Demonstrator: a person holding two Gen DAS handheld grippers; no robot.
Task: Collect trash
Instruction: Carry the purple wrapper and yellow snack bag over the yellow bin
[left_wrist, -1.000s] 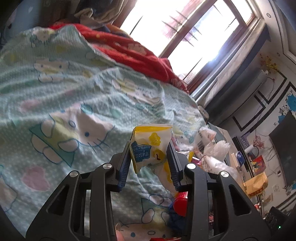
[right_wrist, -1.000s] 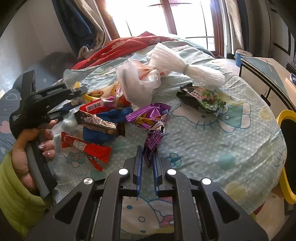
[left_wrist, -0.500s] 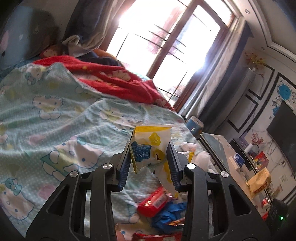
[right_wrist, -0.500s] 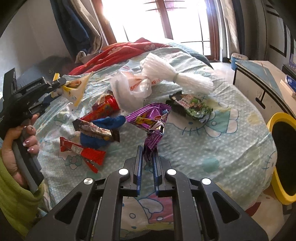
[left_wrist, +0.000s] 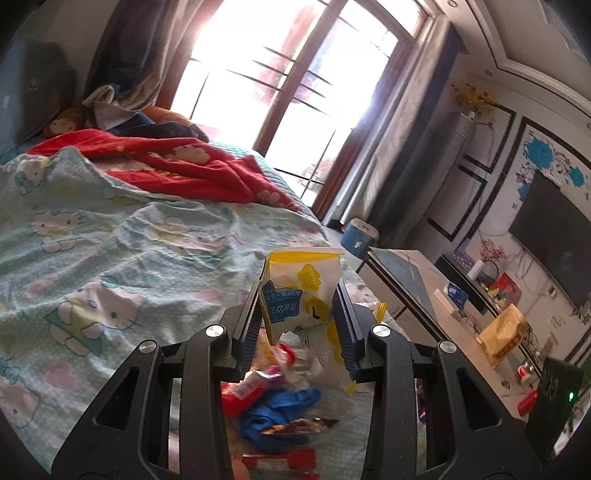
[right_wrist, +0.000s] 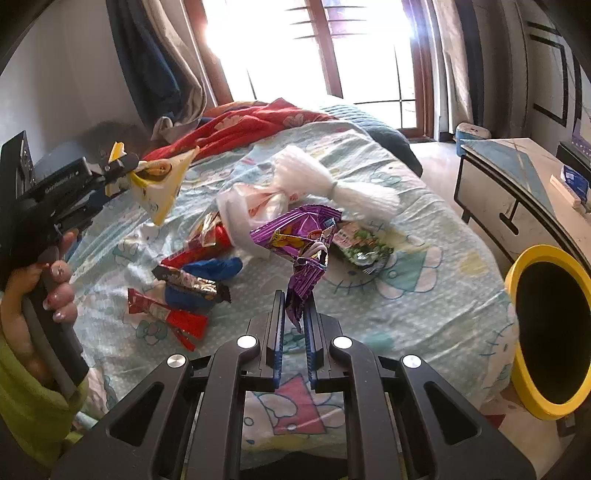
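My left gripper (left_wrist: 298, 295) is shut on a yellow and white snack bag (left_wrist: 301, 291) and holds it above the bed. The same bag (right_wrist: 162, 184) and the left gripper (right_wrist: 123, 166) show at the left of the right wrist view. My right gripper (right_wrist: 294, 306) is shut on a purple wrapper (right_wrist: 295, 240) lifted over the bed. A yellow bin with a black inside (right_wrist: 546, 332) stands at the right beside the bed. Several wrappers lie on the sheet: a red one (right_wrist: 166, 315), a brown one (right_wrist: 190, 282), a green one (right_wrist: 362, 247).
A blue glove (right_wrist: 210, 269) and a white plastic bag (right_wrist: 306, 188) lie among the trash on the Hello Kitty sheet (right_wrist: 424, 288). A red blanket (left_wrist: 166, 162) is bunched at the head. A white desk (right_wrist: 517, 184) stands right of the bed.
Both grippers have risen from the bed with their wrappers. The left gripper's view tilted up toward the window. The bin has come further into the right wrist view.
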